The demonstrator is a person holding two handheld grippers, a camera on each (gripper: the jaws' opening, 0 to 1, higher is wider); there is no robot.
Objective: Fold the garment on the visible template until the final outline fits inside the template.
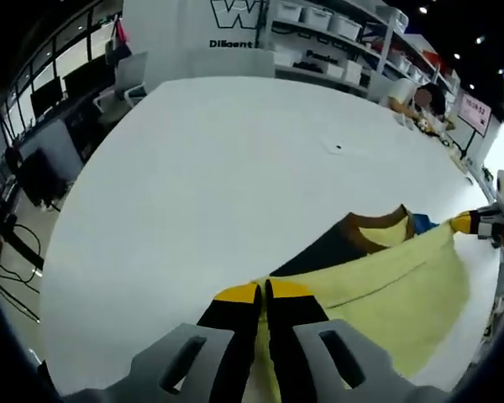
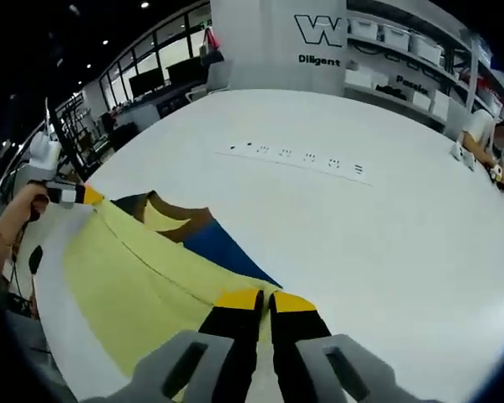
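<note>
In the left gripper view my left gripper (image 1: pixel 265 291) has its yellow-tipped jaws pressed together on one corner of the yellow garment (image 1: pixel 386 290). In the right gripper view my right gripper (image 2: pixel 265 300) is clenched the same way on the opposite corner of that garment (image 2: pixel 134 277). The cloth is stretched between my two grips, so its long axis runs from one gripper to the other. It lies close to the near edge of the white table (image 1: pixel 218 176), and part of it runs out of sight at the bottom of each view.

Just past the taut yellow edge, a collar trimmed in brown (image 1: pixel 374 222) shows, with blue cloth (image 2: pixel 223 248) and a dark patch beside it. I cannot tell whether these are parts of the same garment or something under it.

In the left gripper view the right gripper (image 1: pixel 479 223) comes in at the far end of the cloth. In the right gripper view the left gripper (image 2: pixel 71 195) shows at the other end, with my hand (image 2: pixel 21 214) behind it.

Farther across the table, towards its far edge, lies a row of small dark marks (image 2: pixel 307 157), too small to read.

Beyond the table a white wall carries a large "W" logo (image 2: pixel 319 29) with "Diligent" beneath it. Shelves (image 1: pixel 336 34) hold white bins, and a word on one shelf edge is too blurred to make out.
</note>
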